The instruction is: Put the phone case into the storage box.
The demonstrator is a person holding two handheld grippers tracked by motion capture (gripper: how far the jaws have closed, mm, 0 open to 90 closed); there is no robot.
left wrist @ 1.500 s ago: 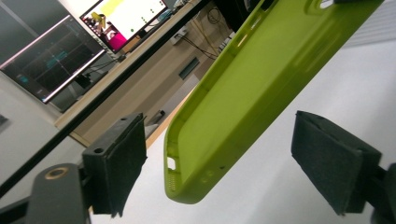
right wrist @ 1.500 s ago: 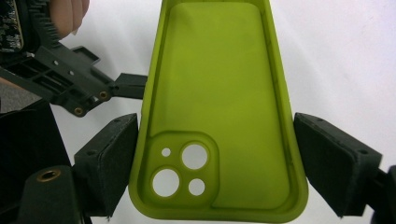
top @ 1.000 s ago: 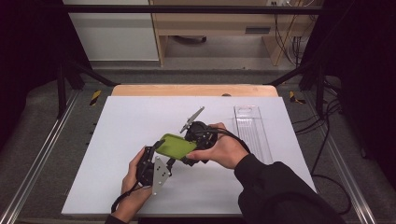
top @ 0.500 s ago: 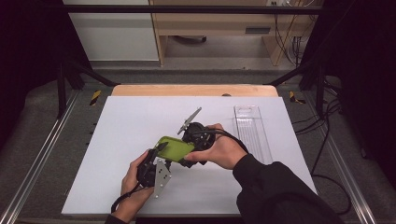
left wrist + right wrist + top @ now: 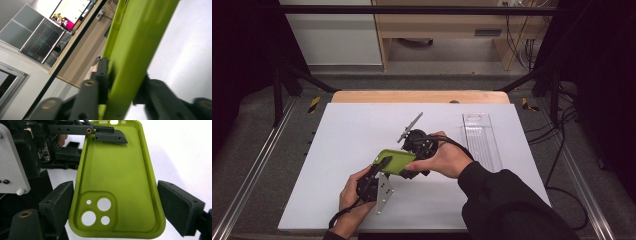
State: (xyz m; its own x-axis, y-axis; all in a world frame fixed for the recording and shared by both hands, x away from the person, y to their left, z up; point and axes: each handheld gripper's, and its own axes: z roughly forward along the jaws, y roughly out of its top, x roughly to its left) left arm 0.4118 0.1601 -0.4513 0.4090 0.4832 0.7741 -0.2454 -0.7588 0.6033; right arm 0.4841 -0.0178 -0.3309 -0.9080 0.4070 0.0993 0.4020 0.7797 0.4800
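Item: lime-green phone case, soft type, with moulded camera cut-outs at one end. Location: held above the middle of the white table top, between the two hand-held grippers, inner side facing the right gripper's camera.

Left gripper: jaws clamped on the case's far end, one pad inside the shell and one behind it; the left gripper view shows the green wall pinched edge-on between both jaws. The same gripper appears in the right gripper view at the top of the case.

Right gripper: jaws spread wide, one pad at each long side of the case near the camera end. The left-hand pad sits just beside the edge; the right-hand pad stands apart from it. Grasping nothing.

Open room: bare white surface on every side of the hands, widest toward the left and far edges. The near edge lies close under the person's forearms.

Surroundings: clear plastic tray lying lengthwise to the right of the hands, near but apart. Wooden strip along the table's far edge. Metal rails flank the table. Lit monitor in the left gripper view.

Writing: none legible; the monitor's contents are blurred.
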